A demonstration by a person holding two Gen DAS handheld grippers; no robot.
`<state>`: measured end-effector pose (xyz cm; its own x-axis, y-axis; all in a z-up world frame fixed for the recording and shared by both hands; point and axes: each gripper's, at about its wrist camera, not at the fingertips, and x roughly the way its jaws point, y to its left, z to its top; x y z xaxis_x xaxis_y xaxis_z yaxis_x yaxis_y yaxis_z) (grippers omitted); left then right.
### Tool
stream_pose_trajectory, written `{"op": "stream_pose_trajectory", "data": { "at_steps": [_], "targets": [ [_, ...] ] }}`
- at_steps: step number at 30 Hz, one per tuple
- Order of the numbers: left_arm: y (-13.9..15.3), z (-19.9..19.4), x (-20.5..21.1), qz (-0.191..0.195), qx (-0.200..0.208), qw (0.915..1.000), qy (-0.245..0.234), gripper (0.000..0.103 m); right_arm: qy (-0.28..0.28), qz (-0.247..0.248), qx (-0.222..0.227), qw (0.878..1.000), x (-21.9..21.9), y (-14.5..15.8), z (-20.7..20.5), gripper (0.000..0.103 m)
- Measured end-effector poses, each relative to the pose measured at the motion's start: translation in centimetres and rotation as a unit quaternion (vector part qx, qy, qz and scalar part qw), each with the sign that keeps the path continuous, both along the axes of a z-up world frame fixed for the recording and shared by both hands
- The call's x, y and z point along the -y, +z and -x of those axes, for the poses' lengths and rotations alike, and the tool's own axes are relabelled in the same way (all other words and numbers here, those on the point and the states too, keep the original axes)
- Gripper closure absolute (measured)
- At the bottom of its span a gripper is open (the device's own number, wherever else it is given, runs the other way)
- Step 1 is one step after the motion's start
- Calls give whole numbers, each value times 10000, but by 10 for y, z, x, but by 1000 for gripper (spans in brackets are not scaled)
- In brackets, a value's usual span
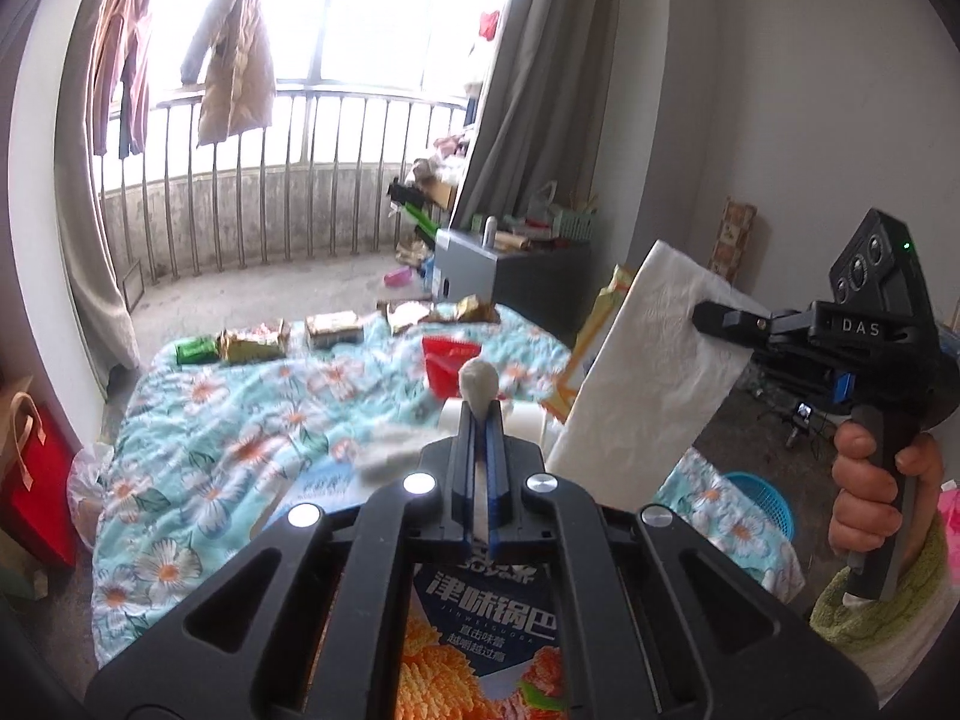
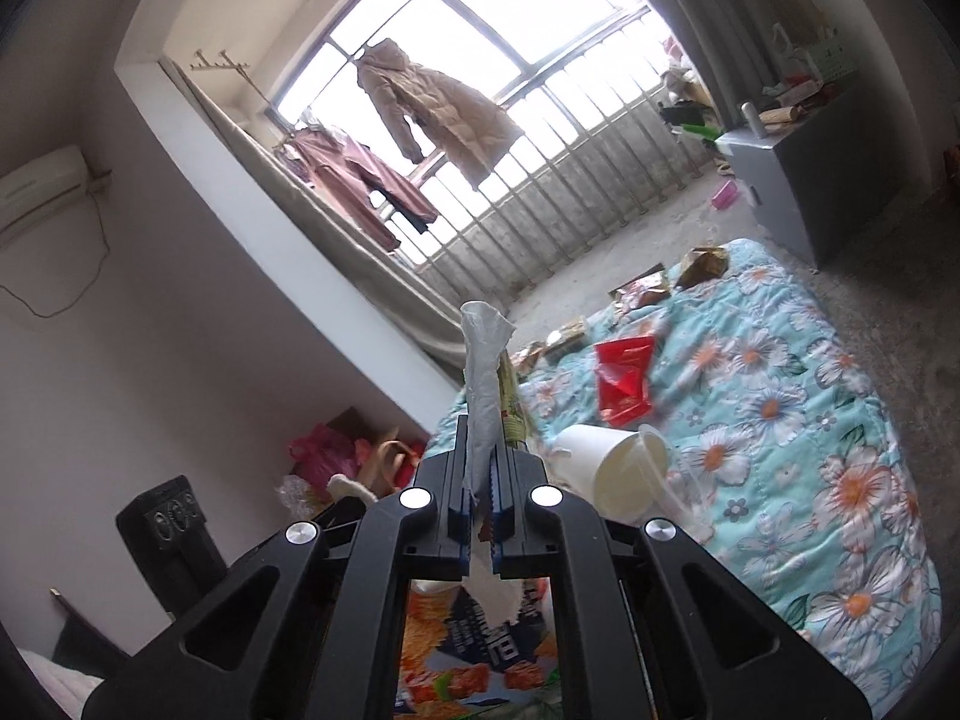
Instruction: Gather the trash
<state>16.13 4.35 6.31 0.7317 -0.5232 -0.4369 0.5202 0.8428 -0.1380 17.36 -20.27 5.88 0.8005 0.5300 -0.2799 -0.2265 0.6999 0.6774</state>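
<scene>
Two grippers, left gripper (image 1: 479, 420) and right gripper (image 2: 479, 444), each clamp one tissue (image 1: 648, 372).

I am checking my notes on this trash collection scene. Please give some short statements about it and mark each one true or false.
1. The right tool is shut on a white tissue sheet. True.
2. The left tool is open and holds nothing. False: it is shut on a small white wad.
3. A white paper cup lies tipped on the floral quilt. True.
4. The red wrapper lies on the bare floor. False: it lies on the quilt.
</scene>
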Motion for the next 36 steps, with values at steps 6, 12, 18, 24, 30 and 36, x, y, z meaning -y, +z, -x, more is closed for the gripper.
{"op": "stream_pose_trajectory", "data": {
  "at_steps": [6,12,18,24,30,36],
  "targets": [
    [15,12,-5,85,187,9998,28,102,767,-598,-32,9953,-7,-7,4,98],
    [7,18,-7,42,18,10000,-3,102,833,13,-885,9926,-26,-50,16,98],
    [-6,20,-11,65,-157,9998,33,102,461,222,-1386,9890,-20,-82,42,98],
    [8,26,-23,256,32,9996,118,102,313,-22,-874,9957,-4,-57,70,98],
    [44,45,-34,674,383,9970,31,102,421,-63,-455,9981,-7,-30,86,98],
    [70,70,-29,860,625,9939,-284,102,381,-162,-100,9991,0,-11,105,98]
  ]
}}
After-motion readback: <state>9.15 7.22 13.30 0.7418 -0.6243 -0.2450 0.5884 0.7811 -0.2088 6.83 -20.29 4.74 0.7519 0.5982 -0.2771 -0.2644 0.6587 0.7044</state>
